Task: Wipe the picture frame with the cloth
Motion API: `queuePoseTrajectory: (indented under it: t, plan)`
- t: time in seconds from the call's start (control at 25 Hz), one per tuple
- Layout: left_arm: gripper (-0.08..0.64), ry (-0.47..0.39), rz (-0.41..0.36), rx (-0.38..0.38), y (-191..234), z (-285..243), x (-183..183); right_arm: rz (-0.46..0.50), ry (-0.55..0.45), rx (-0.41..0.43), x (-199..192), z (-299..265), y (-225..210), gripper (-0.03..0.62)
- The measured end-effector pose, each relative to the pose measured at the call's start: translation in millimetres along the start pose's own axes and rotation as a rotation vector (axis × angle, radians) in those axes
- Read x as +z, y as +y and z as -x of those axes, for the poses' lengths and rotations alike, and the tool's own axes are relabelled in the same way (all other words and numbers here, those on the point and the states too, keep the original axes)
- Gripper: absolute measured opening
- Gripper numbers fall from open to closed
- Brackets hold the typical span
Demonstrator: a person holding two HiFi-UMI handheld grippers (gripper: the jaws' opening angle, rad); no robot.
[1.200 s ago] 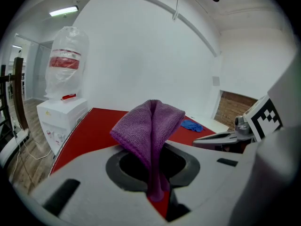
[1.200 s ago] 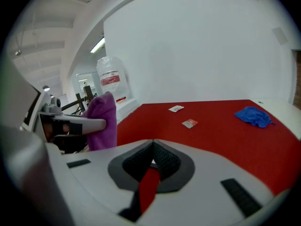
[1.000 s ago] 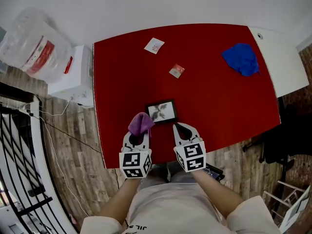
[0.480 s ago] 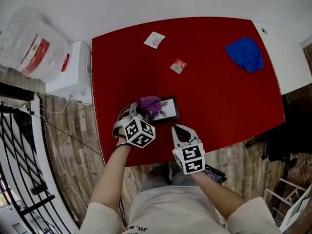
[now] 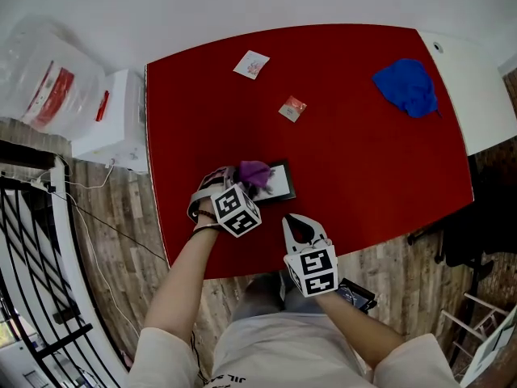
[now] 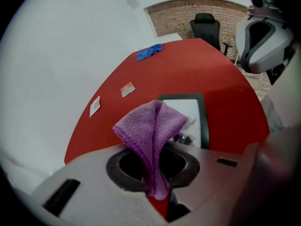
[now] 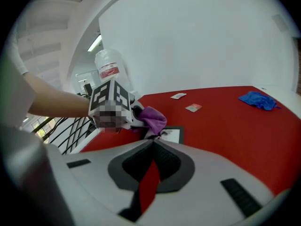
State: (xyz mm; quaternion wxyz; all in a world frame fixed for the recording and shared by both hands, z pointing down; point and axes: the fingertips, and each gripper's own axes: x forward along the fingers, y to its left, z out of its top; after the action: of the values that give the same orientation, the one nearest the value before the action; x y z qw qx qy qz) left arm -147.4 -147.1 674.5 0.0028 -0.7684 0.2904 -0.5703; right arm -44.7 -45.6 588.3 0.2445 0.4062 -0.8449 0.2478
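Observation:
A small black picture frame (image 5: 277, 182) lies flat on the red table (image 5: 355, 160) near its front edge. My left gripper (image 5: 242, 178) is shut on a purple cloth (image 5: 254, 173), which rests over the frame's left part. In the left gripper view the cloth (image 6: 151, 126) bulges out of the closed jaws, with the frame (image 6: 190, 117) just beyond it. My right gripper (image 5: 297, 220) is shut with nothing in it, just in front of the frame and apart from it. The right gripper view shows the cloth (image 7: 153, 118) on the frame (image 7: 172, 134).
A blue cloth (image 5: 407, 86) lies at the table's far right. Two small packets (image 5: 292, 107) (image 5: 251, 64) lie toward the back. A white box (image 5: 111, 124) and a large water bottle (image 5: 44, 82) stand left of the table. An office chair (image 6: 207, 26) stands beyond the table's far end.
My left gripper has swung the purple cloth from the frame's front-left corner onto its left part, turning sideways. The right gripper has stayed in place in front of the frame.

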Motion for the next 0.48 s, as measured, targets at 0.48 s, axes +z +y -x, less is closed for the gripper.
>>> queuePoseTrajectory:
  t: [0.48]
  plan:
    - [0.063,0.05,-0.157,-0.045,-78.7,31.6,-15.4,-0.002,-0.002,0.015,-0.4,-5.2,-1.1,0.005]
